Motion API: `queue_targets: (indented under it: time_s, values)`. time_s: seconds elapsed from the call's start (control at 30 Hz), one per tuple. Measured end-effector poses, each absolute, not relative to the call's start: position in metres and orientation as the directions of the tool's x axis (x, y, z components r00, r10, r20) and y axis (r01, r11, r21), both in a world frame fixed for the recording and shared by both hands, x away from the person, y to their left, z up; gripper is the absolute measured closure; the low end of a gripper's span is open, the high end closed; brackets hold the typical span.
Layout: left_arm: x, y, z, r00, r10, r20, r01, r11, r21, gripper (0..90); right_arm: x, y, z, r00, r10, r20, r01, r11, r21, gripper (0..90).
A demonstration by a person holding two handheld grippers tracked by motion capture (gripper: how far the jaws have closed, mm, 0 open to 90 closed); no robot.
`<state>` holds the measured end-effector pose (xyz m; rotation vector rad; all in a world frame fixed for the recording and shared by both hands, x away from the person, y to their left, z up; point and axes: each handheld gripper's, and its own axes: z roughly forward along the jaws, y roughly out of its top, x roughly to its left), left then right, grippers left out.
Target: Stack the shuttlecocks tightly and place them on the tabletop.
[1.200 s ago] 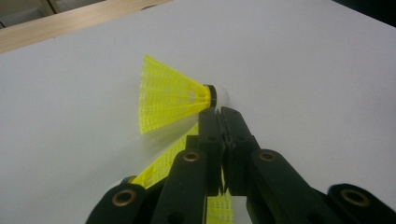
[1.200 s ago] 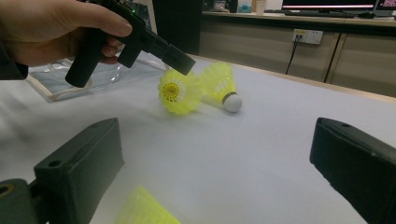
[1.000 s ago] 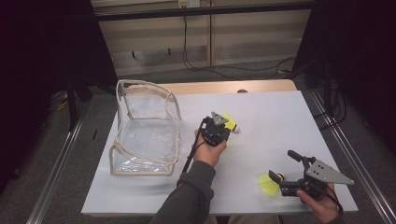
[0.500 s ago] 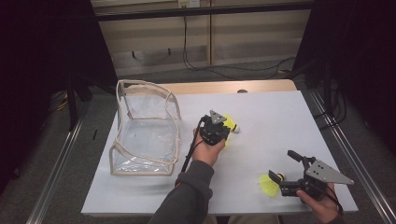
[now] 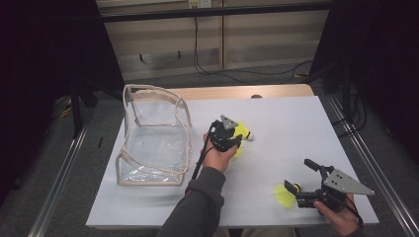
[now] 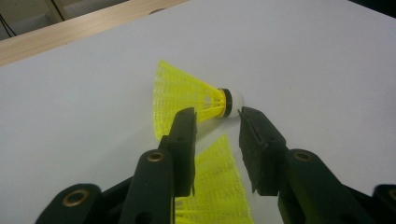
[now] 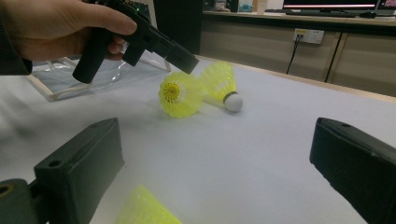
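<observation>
From above, the left gripper (image 5: 232, 138) hovers over 2 yellow shuttlecocks (image 5: 242, 132) at counter (image 5: 296, 128) centre, a clear pouch (image 5: 153, 133) at its 9 o'clock; the right gripper (image 5: 296, 190) waits at 5 o'clock beside a third shuttlecock (image 5: 282, 196). The left gripper view shows its fingers (image 6: 180, 140) narrowly parted, holding nothing, tips just short of the far shuttlecock's cork (image 6: 235, 100); a clean pick likely means straddling that neck before closing. The right gripper view shows its fingers (image 7: 84, 163) spread wide and empty.

I can read no text, label, brand or number on anything in front of me.
</observation>
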<state>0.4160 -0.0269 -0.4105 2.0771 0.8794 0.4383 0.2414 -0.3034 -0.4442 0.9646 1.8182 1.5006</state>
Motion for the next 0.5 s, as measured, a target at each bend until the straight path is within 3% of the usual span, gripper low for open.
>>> queue_targets:
  time_s: [0.23, 0.5]
  values:
    - [0.419, -0.028, -0.422, 0.693, 0.72, 0.04, 0.444, -0.469, 0.763, 66.1, 0.241, -0.304, -0.445, -0.569, 0.822, 0.01, 0.166, 0.103, 0.981, 2.0]
    - [0.422, -0.022, -0.419, 0.648, 0.761, 0.027, 0.461, -0.42, 0.781, 81.1, 0.242, -0.304, -0.445, -0.57, 0.822, 0.011, 0.168, 0.103, 0.981, 2.0]
